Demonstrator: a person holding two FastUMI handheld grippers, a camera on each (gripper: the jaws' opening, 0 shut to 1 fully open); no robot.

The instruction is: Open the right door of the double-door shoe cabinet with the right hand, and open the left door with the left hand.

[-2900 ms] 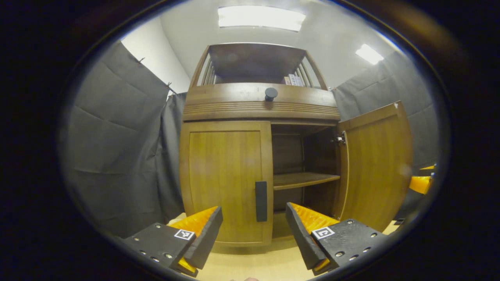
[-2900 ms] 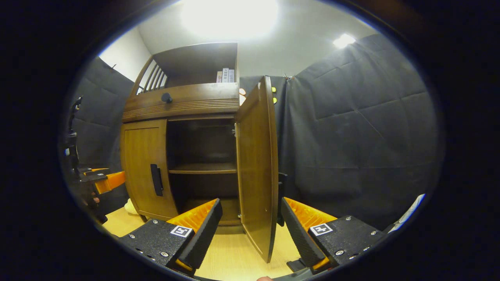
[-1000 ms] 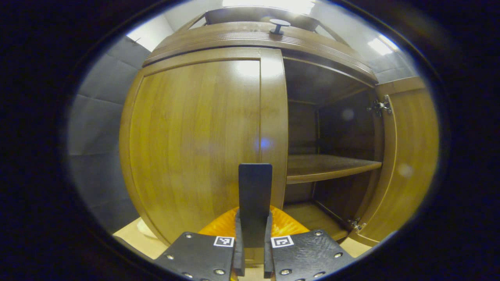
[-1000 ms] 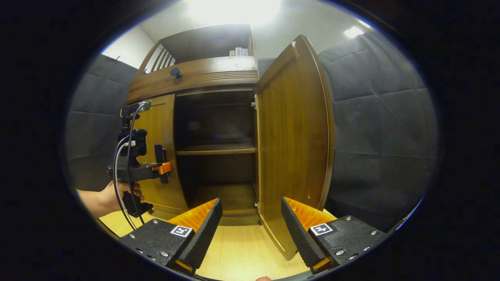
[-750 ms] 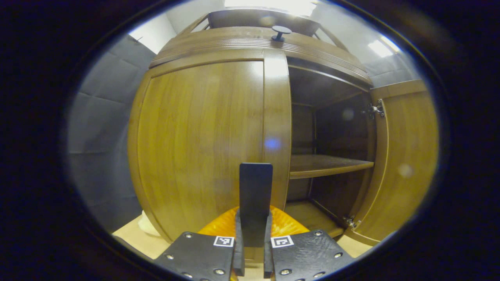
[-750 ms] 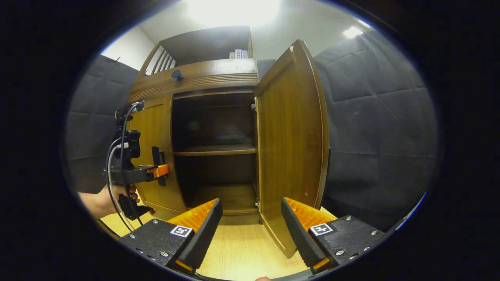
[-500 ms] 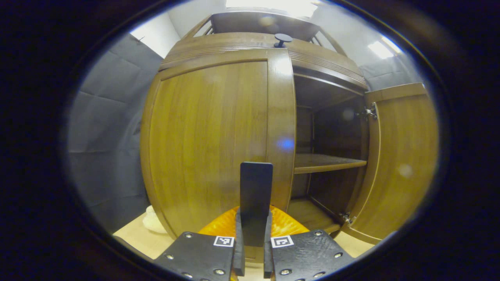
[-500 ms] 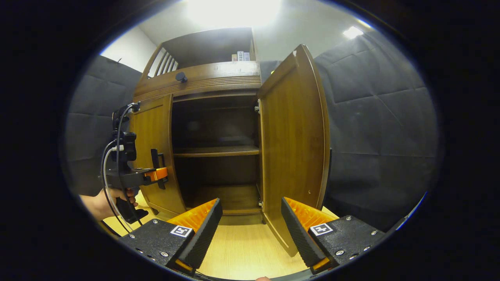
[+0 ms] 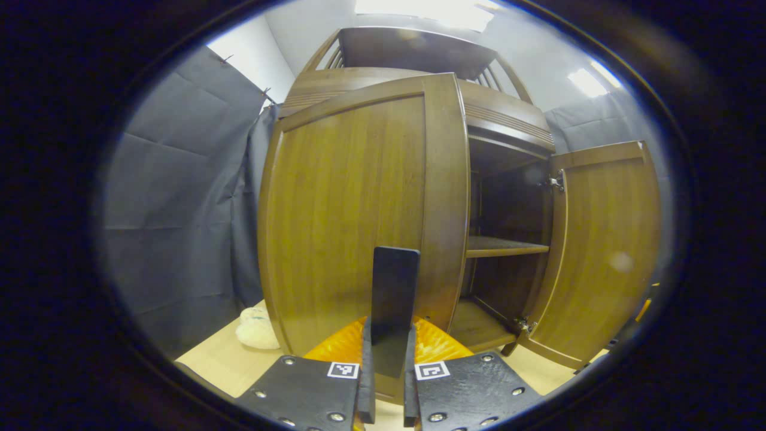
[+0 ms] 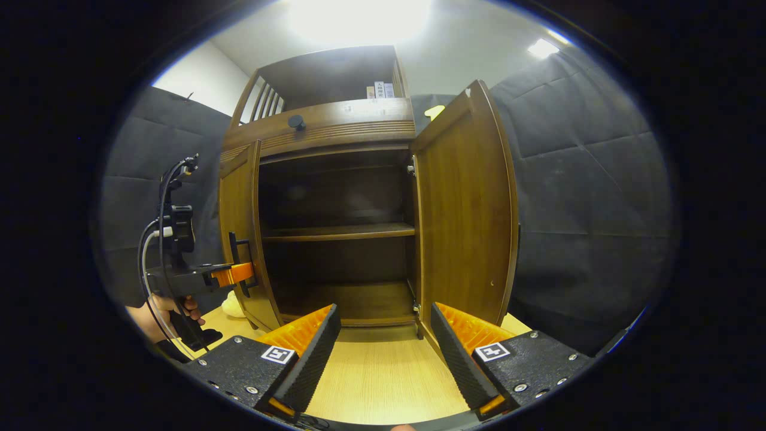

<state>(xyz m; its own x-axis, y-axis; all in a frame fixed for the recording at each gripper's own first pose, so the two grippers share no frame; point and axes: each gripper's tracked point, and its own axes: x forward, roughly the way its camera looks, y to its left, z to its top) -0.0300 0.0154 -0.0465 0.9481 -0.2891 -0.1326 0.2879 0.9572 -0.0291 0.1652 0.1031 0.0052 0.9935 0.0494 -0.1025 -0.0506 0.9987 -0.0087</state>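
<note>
the left gripper [image 9: 388, 383] has its jaws clenched on the dark handle [image 9: 393, 293] of the left door [image 9: 353, 203], which stands partly open just ahead of the jaws. the right gripper [image 10: 386, 350] has its jaws released (nothing between them), and the right door [image 10: 467, 209] stands wide open ahead of them, a little to the right. the shoe cabinet [image 10: 335, 137] shows a bare shelf [image 10: 341, 231] inside.

Left tool [image 9: 388, 383] clamped tight; right tool [image 10: 383, 353] spread wide, holding nothing
</note>
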